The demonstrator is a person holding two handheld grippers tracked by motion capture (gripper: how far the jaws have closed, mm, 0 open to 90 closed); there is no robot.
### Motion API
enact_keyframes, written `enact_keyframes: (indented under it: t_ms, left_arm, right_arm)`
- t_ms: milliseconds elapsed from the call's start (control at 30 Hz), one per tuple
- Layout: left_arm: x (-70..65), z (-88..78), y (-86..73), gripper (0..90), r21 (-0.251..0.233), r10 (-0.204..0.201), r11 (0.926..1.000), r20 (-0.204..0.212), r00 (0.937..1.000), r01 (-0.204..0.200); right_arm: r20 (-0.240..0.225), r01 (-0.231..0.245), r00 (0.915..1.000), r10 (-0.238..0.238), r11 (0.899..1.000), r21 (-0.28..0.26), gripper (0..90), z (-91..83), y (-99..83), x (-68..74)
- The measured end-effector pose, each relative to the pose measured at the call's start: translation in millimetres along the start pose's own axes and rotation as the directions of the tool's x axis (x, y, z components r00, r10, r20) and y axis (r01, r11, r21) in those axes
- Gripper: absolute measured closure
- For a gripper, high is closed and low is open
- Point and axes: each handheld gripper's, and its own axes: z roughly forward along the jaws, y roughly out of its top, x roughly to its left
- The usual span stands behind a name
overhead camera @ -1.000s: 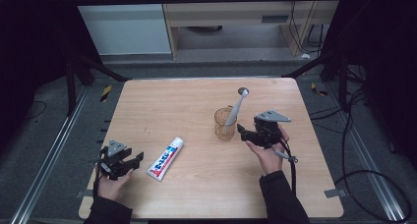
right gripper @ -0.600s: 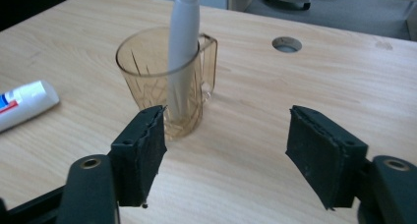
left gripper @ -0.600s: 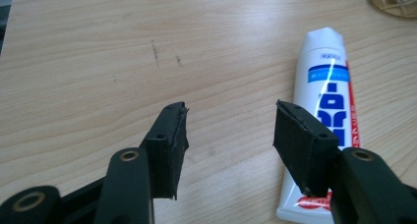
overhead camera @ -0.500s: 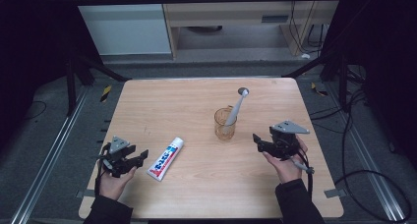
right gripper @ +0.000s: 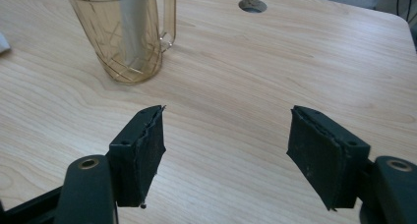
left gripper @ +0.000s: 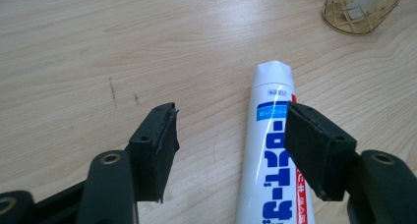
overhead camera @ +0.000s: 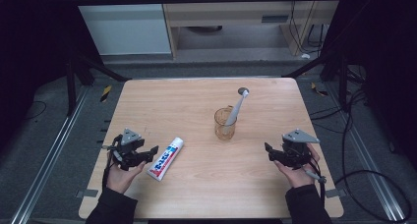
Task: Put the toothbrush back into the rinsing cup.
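Honestly, my worry starts with the desk (overhead camera: 147,101): its slick top lets the toothpaste tube (overhead camera: 165,158) skid. The tube lies at seven o'clock from the cup (overhead camera: 225,124), beside my left claw (overhead camera: 153,151), just spread and empty. An off-centre pinch spins it away. My right claw (overhead camera: 268,151) gapes idle.

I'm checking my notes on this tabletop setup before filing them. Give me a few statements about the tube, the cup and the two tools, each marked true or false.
1. The toothpaste tube lies flat on the table. True.
2. The left tool is clamped on the tube. False: its jaws stand open, tube unpressed.
3. A toothbrush stands in the amber cup. True.
4. The right tool holds the cup. False: it is open and empty, cup apart.
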Motion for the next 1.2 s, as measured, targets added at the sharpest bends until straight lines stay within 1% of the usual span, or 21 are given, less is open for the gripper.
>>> enact_keyframes:
  t_ms: [33,67,167,267,300,333,367,400,500,533,567,633,667,767,800,833,867,967,1000,1067,1200]
  left_arm:
    - [0.0,0.0,0.0,35.8,0.000,0.000,1.0000,0.000,1.0000,0.000]
    - [-2.4,1.0,2.8,35.6,0.007,0.012,0.9999,0.004,0.9999,-0.012]
    - [-5.7,4.5,4.9,36.1,0.030,0.025,0.9992,0.028,0.9993,-0.026]
    - [-7.2,10.1,-1.9,41.0,0.081,0.052,0.9952,0.038,0.9979,-0.055]
    - [-6.8,12.2,-5.4,44.1,0.098,0.054,0.9935,0.044,0.9976,-0.058]
    - [-6.8,12.2,-5.4,46.6,0.098,0.054,0.9935,0.044,0.9976,-0.058]
    - [-5.0,14.9,-11.9,49.2,0.131,0.056,0.9895,0.047,0.9973,-0.061]
    - [-3.7,15.4,-14.7,52.7,0.140,0.059,0.9880,0.044,0.9973,-0.065]
    - [1.3,13.5,-21.7,60.8,0.157,0.057,0.9859,0.021,0.9982,-0.060]
    - [1.3,13.5,-21.7,64.3,0.157,0.057,0.9859,0.021,0.9982,-0.060]
    - [4.8,12.3,-25.3,67.4,0.161,0.044,0.9859,0.013,0.9990,-0.045]
    - [6.4,12.3,-26.8,73.2,0.167,0.042,0.9850,0.009,0.9991,-0.043]
    - [7.5,13.8,-29.4,76.1,0.183,0.036,0.9824,0.002,0.9993,-0.036]
    - [6.3,16.9,-32.2,82.7,0.209,0.044,0.9770,0.002,0.9990,-0.043]
    - [6.3,16.9,-32.2,84.6,0.209,0.044,0.9770,0.002,0.9990,-0.043]
    - [4.7,19.0,-33.4,86.3,0.225,0.055,0.9729,0.000,0.9985,-0.053]
    - [4.3,19.9,-33.9,87.8,0.230,0.054,0.9718,0.004,0.9985,-0.053]
    - [3.8,21.2,-34.7,89.2,0.240,0.056,0.9691,0.009,0.9984,-0.056]
    - [3.9,22.6,-35.6,89.3,0.254,0.059,0.9654,0.010,0.9982,-0.060]
    - [4.5,23.8,-36.7,89.3,0.263,0.054,0.9631,0.015,0.9984,-0.056]
    - [5.0,24.4,-37.9,89.5,0.270,0.052,0.9612,0.022,0.9984,-0.056]
  right_arm:
    - [0.000,0.000,1.0000,0.000,1.000,0.000,30.0,0.0,0.0,0.0]
    - [0.006,0.002,1.0000,-0.002,1.000,0.006,30.0,-1.4,-2.2,-1.6]
    - [0.008,0.004,1.0000,-0.004,1.000,0.012,30.2,-2.4,-4.2,-3.0]
    - [0.008,0.010,0.9999,-0.010,1.000,0.021,30.9,-3.0,-5.9,-2.8]
    - [0.010,0.019,0.9998,-0.019,1.000,0.023,31.1,-2.7,-6.8,-3.0]
    - [0.010,0.019,0.9998,-0.019,1.000,0.023,31.1,-2.7,-6.8,-3.0]
    - [0.012,0.022,0.9997,-0.023,0.999,0.032,31.5,-1.8,-8.8,-2.8]
    - [0.011,0.024,0.9996,-0.024,0.999,0.036,31.7,-1.3,-9.7,-2.9]
    - [0.011,0.022,0.9997,-0.023,0.999,0.045,32.3,-0.3,-12.2,-2.5]
    - [0.011,0.022,0.9997,-0.023,0.999,0.045,32.3,-0.3,-12.2,-2.5]
    - [0.017,0.024,0.9996,-0.024,0.999,0.049,32.6,-0.5,-14.1,-2.9]
    - [0.019,0.025,0.9995,-0.026,0.998,0.052,32.9,-1.1,-16.4,-4.3]
    - [0.020,0.015,0.9997,-0.016,0.998,0.055,33.1,-1.8,-17.6,-4.7]
    - [0.027,0.006,0.9996,-0.008,0.998,0.058,33.3,-3.5,-21.1,-7.6]
    - [0.027,0.006,0.9996,-0.008,0.998,0.058,33.3,-3.5,-21.1,-7.6]
    - [0.029,0.000,0.9996,-0.002,0.998,0.056,33.5,-4.7,-22.5,-9.3]
    - [0.030,-0.003,0.9995,0.001,0.999,0.054,33.5,-4.9,-22.9,-9.7]
    - [0.031,-0.005,0.9995,0.003,0.998,0.057,33.6,-5.0,-23.5,-9.8]
    - [0.030,-0.003,0.9995,0.002,0.998,0.058,33.7,-4.7,-23.8,-9.9]
    - [0.032,-0.003,0.9995,0.001,0.998,0.061,33.6,-4.1,-24.3,-10.2]
    - [0.034,-0.006,0.9994,0.004,0.998,0.065,33.7,-3.8,-25.3,-11.0]
